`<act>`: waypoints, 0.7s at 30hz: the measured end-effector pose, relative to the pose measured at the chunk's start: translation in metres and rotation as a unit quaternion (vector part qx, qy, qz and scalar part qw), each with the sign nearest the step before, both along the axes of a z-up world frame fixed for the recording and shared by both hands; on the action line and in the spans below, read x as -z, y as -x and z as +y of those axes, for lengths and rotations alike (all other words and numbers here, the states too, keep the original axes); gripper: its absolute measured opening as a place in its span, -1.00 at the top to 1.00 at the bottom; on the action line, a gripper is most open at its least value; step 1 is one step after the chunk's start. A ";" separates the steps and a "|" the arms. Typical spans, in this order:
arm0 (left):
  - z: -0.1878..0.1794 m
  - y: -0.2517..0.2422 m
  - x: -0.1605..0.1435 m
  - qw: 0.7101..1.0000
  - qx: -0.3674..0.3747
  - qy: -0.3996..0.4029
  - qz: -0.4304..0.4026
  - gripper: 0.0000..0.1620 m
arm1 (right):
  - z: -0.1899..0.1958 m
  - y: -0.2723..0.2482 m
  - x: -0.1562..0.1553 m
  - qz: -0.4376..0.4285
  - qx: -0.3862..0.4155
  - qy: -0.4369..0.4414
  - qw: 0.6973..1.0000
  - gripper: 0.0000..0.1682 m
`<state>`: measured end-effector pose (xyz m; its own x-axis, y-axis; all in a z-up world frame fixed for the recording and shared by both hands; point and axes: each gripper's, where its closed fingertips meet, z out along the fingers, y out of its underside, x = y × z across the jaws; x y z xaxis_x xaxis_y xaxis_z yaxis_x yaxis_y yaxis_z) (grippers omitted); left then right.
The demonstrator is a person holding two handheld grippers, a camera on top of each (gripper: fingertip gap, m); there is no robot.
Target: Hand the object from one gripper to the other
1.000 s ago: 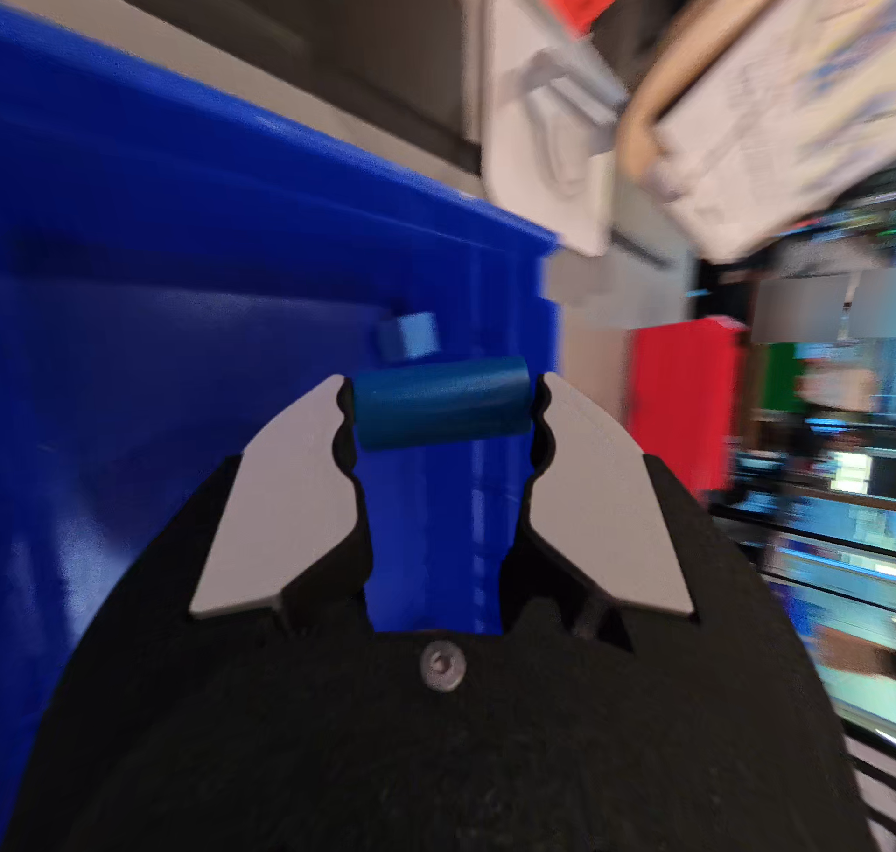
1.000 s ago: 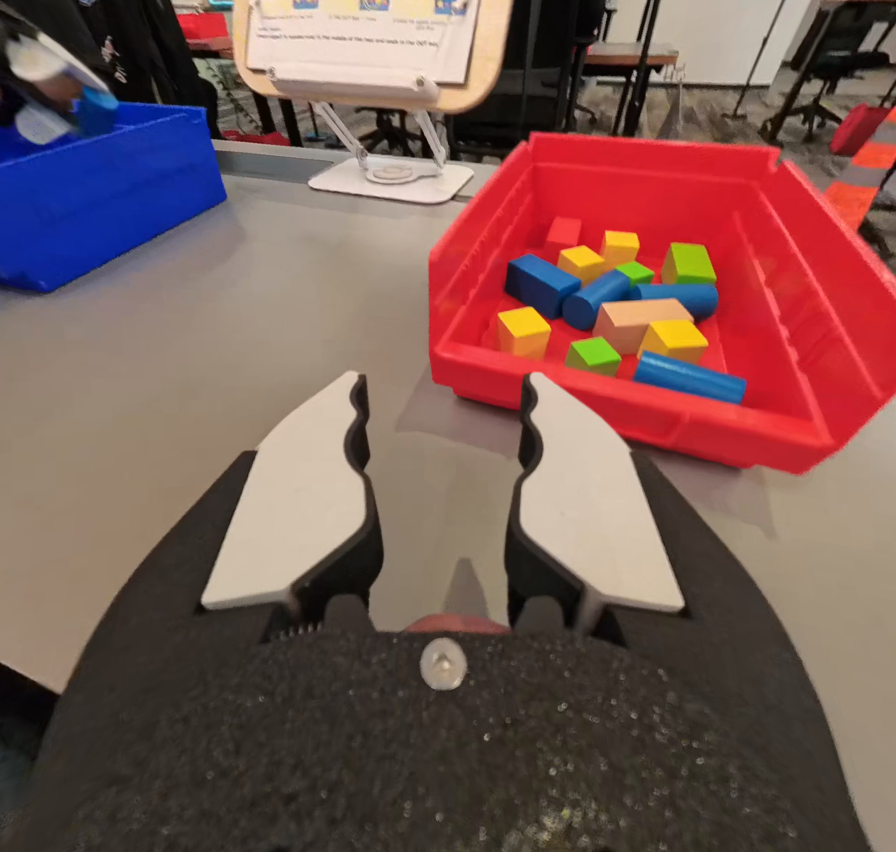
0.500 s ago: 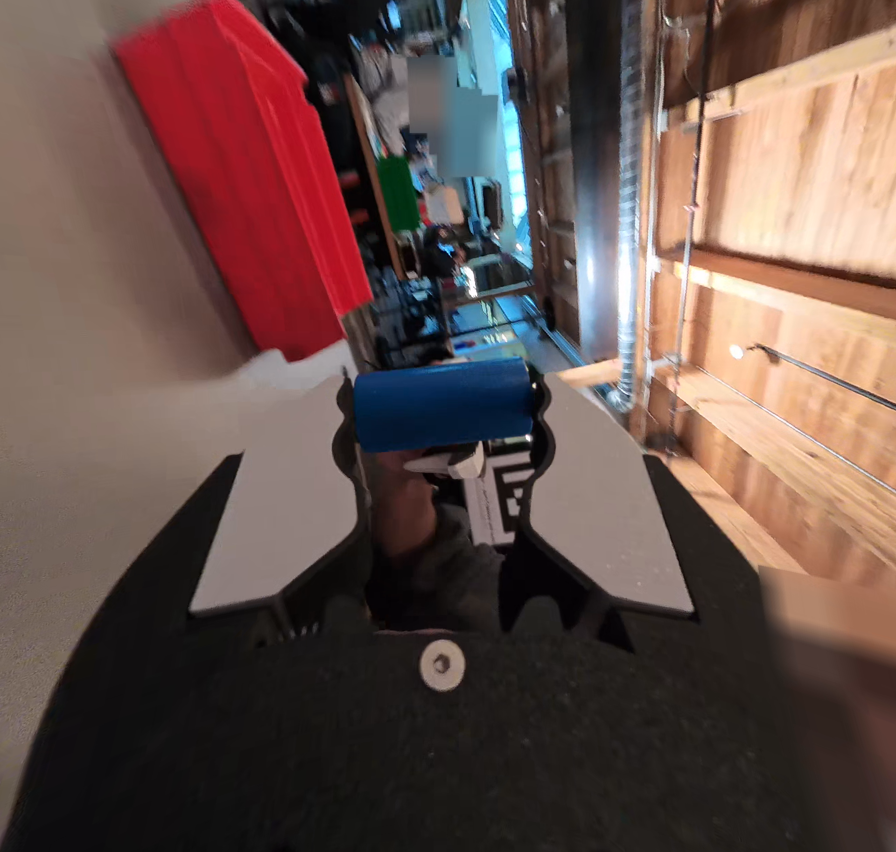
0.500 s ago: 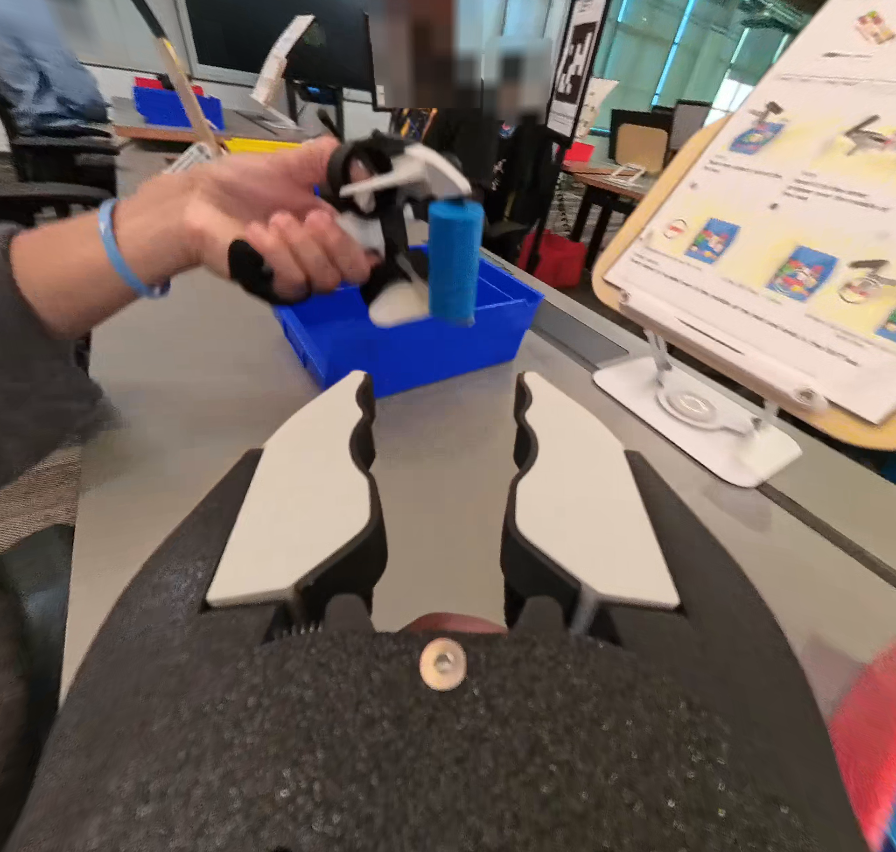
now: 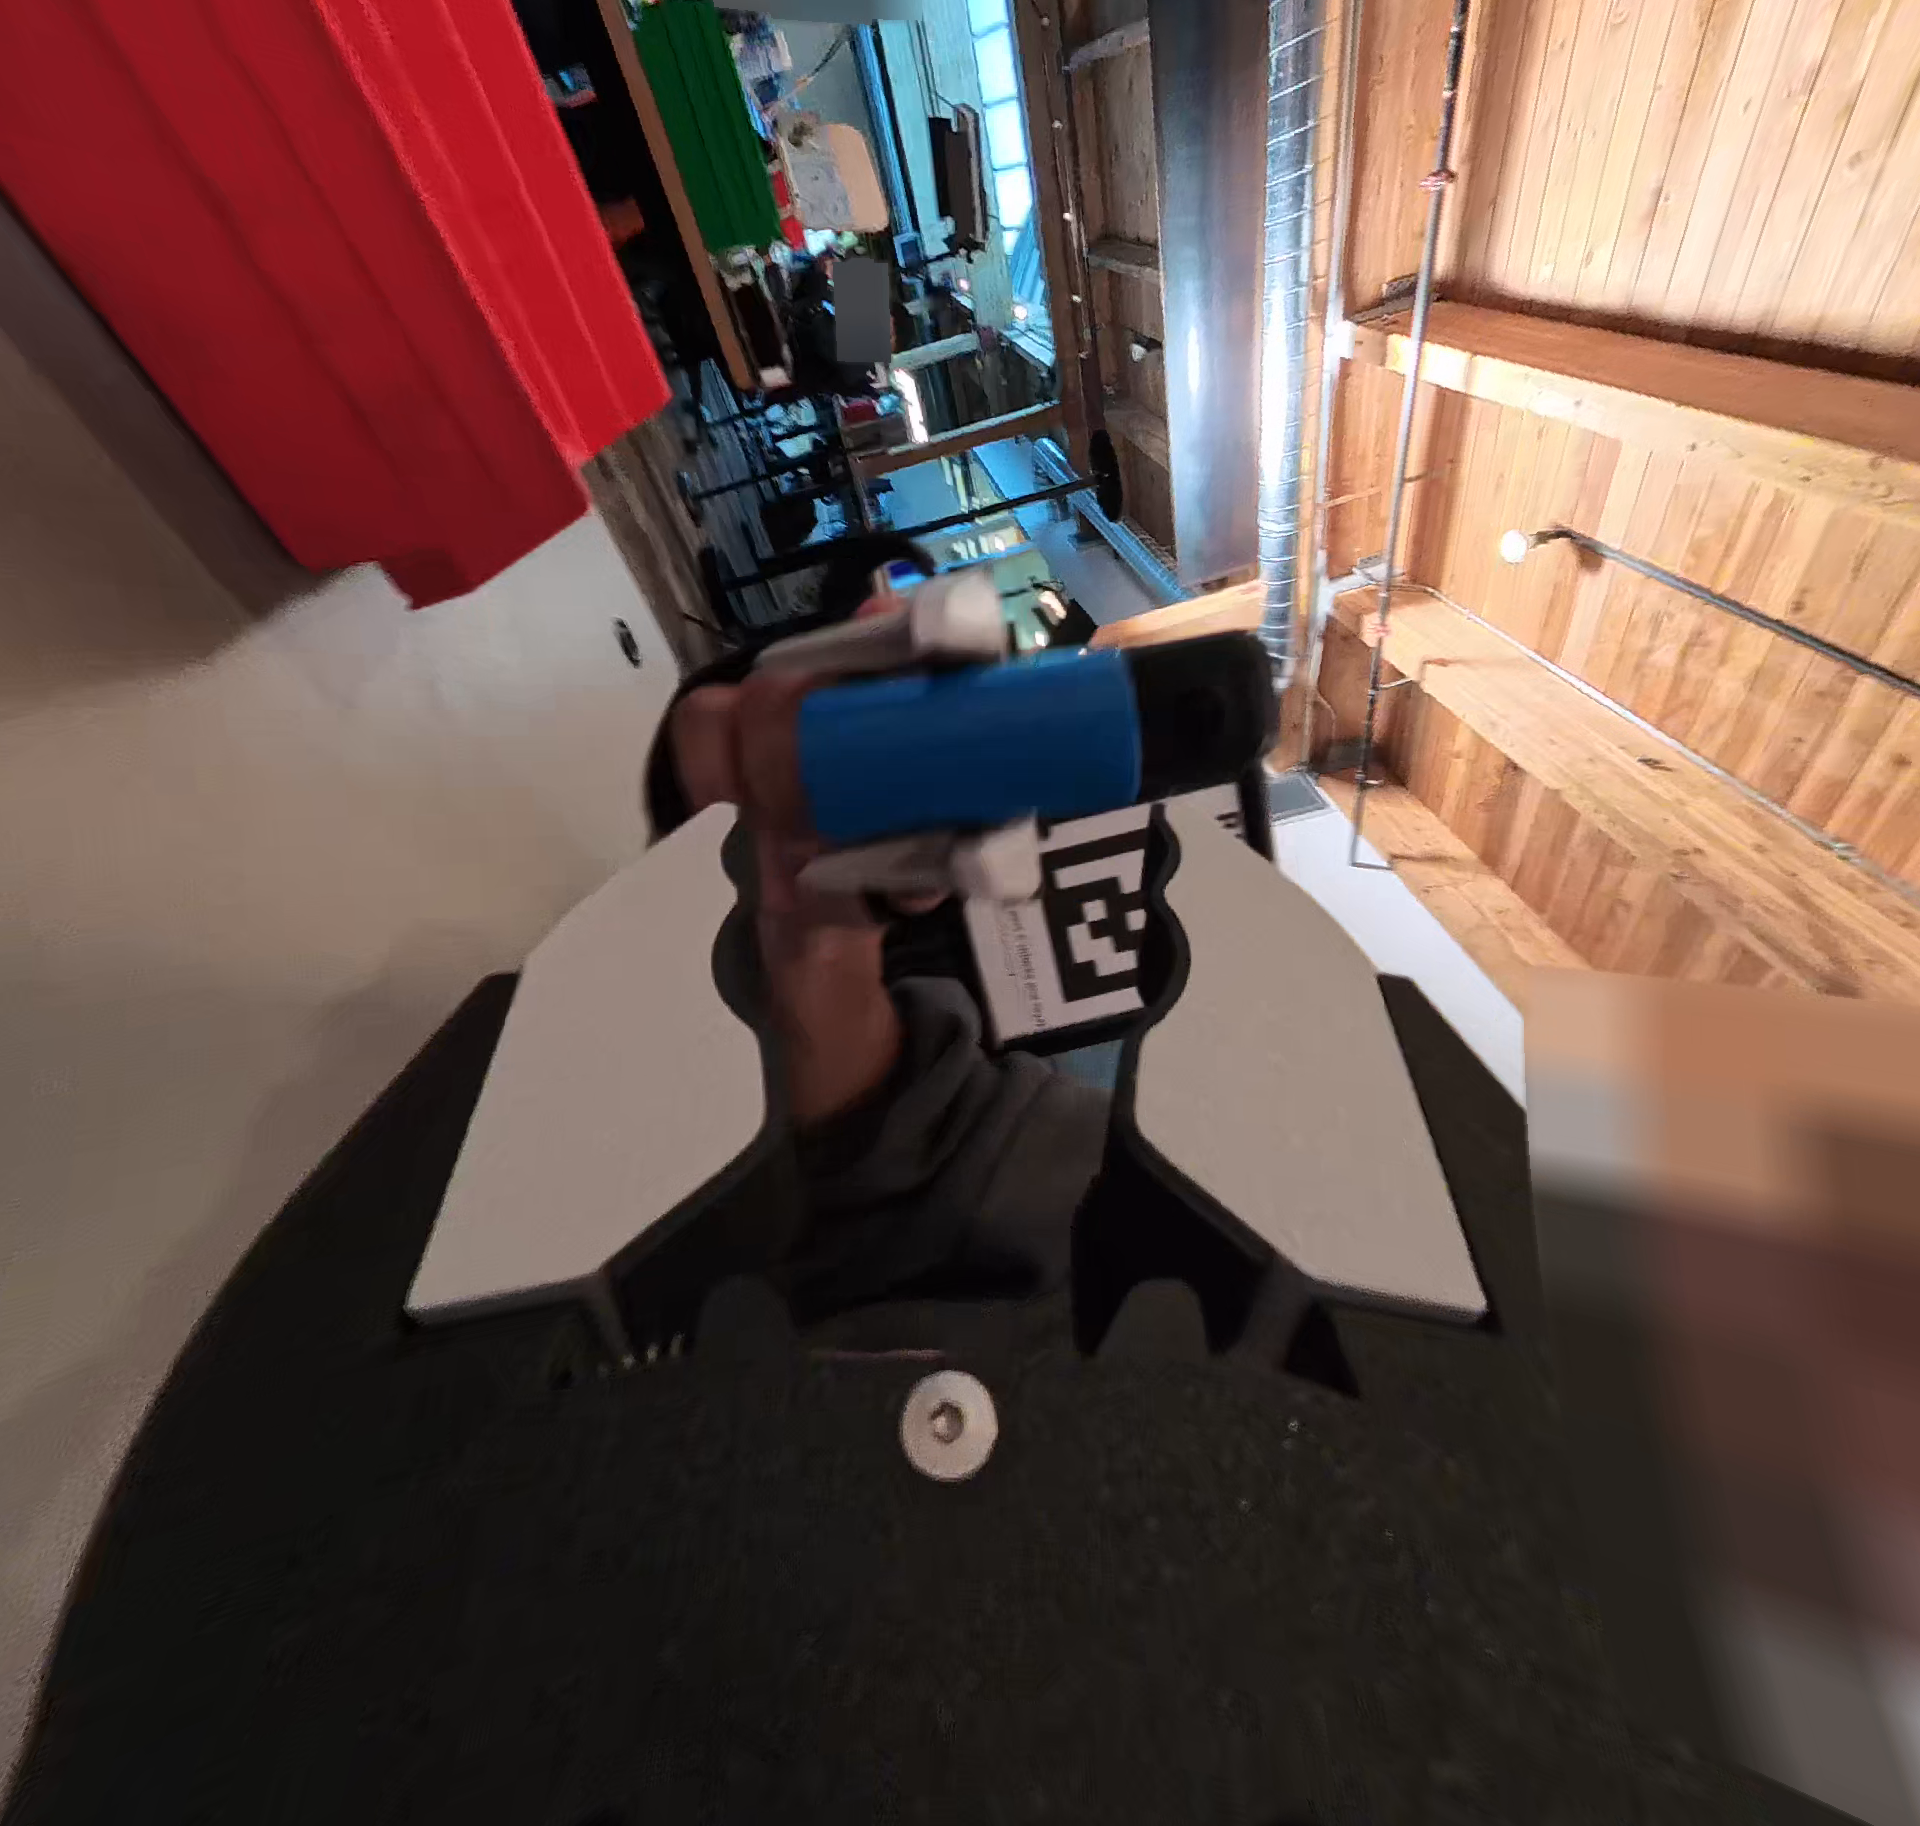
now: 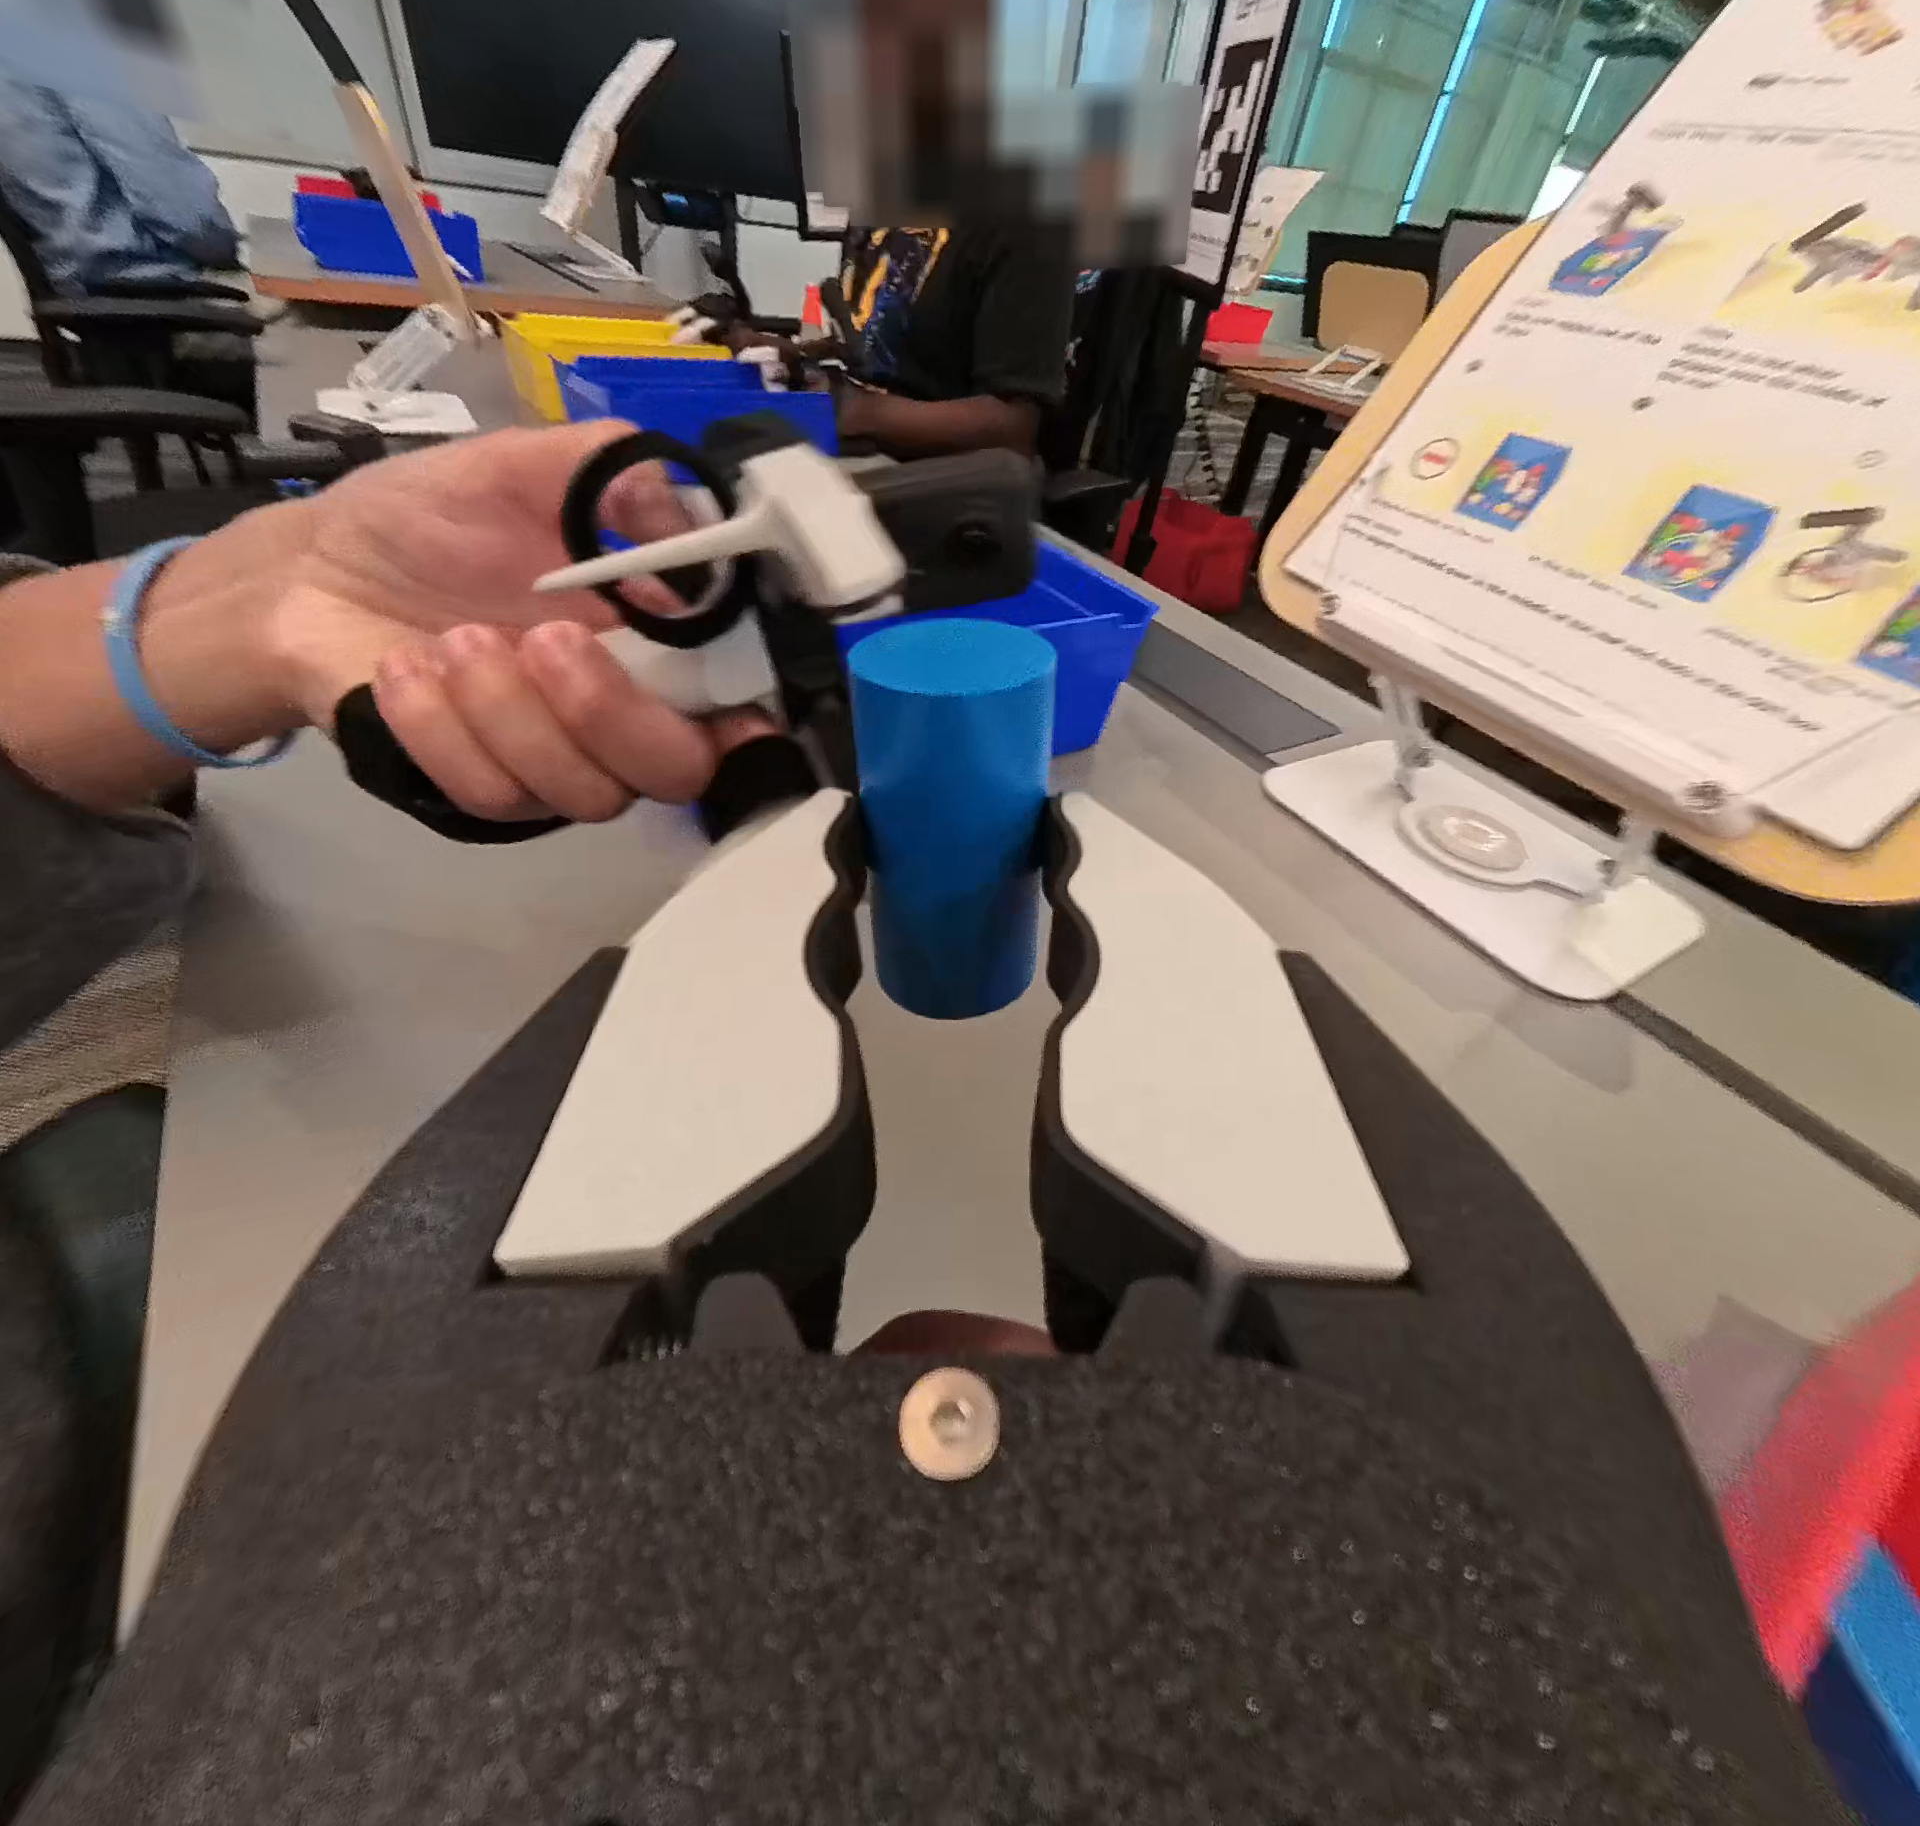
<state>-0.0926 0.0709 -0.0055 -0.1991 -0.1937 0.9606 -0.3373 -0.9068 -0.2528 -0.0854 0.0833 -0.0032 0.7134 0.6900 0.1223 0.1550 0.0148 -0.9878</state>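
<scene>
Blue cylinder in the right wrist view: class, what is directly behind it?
Behind the blue cylinder, held upright in the right hand-held gripper, are the left hand-held gripper, the hand holding it, and a blue bin. The cylinder hides the left hand-held gripper's fingertips.

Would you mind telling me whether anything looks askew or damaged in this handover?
Nothing stands out. The blue cylinder stands upright and intact, clamped squarely in the right gripper. The left gripper is open and clear of it. The blue bin behind sits level on the table.
</scene>
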 end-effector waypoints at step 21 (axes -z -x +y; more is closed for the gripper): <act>-0.089 0.100 0.119 0.975 -0.071 -0.181 0.109 0.37 | 0.081 -0.256 0.079 -0.034 0.247 0.359 0.899 0.61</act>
